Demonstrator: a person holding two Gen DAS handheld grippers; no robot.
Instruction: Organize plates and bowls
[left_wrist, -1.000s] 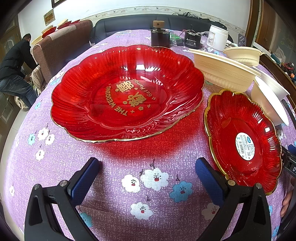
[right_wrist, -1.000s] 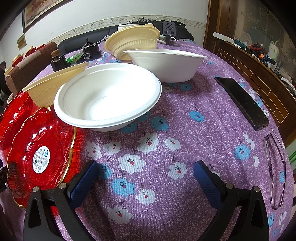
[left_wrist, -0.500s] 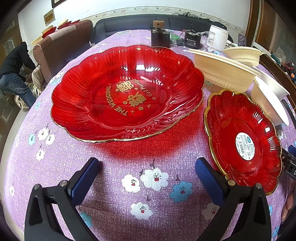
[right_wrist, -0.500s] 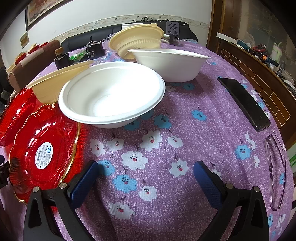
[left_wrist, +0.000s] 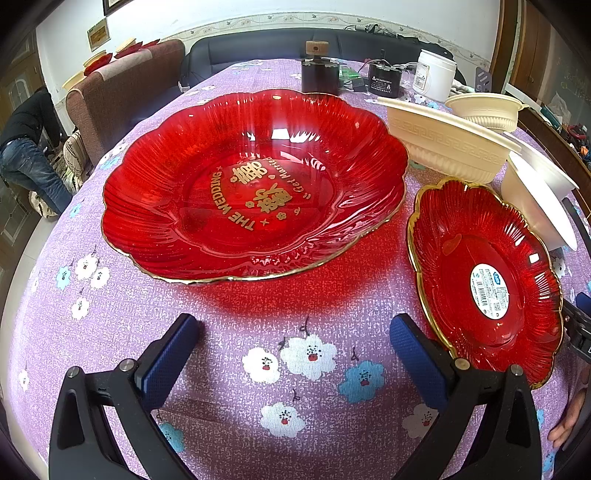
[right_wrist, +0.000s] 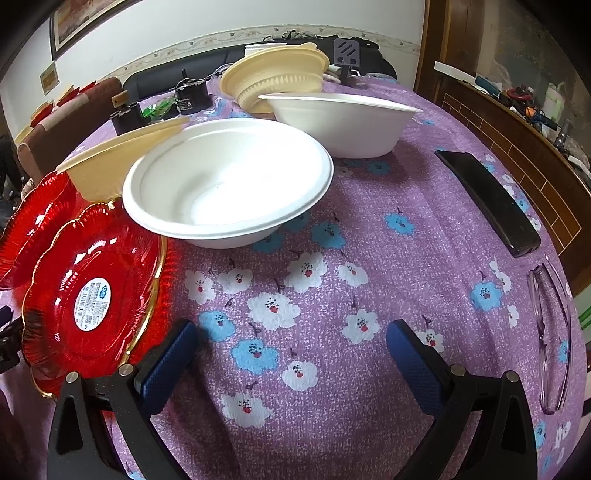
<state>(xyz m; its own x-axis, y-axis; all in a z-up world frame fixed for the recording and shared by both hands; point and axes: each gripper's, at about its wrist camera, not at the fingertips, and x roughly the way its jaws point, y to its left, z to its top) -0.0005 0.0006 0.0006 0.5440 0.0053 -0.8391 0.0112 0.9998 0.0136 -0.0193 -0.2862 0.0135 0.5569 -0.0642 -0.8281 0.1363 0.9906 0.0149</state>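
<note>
Blue-padded, the left gripper (left_wrist: 293, 354) is hovering with jaws spread wide and empty above the purple floral tablecloth (left_wrist: 229, 317). At its twelve o'clock the large red wedding plate (left_wrist: 255, 184) is lying flat; at two o'clock the small red plate (left_wrist: 484, 280), gilt-rimmed and bearing a white label, is sitting just beside the right pad.

The right gripper (right_wrist: 290, 354) is likewise gaping with nothing held, the near white bowl (right_wrist: 227, 188) at eleven o'clock overhanging the small plate's rim, a second white bowl (right_wrist: 341, 123) behind it. A black phone (right_wrist: 487, 197) and clear glasses (right_wrist: 550, 332) are lying at two and three o'clock.

Glossy plates are likely slipping from a shallow pinch, and lifting the small plate is risking tipping the overhanging bowl.
</note>
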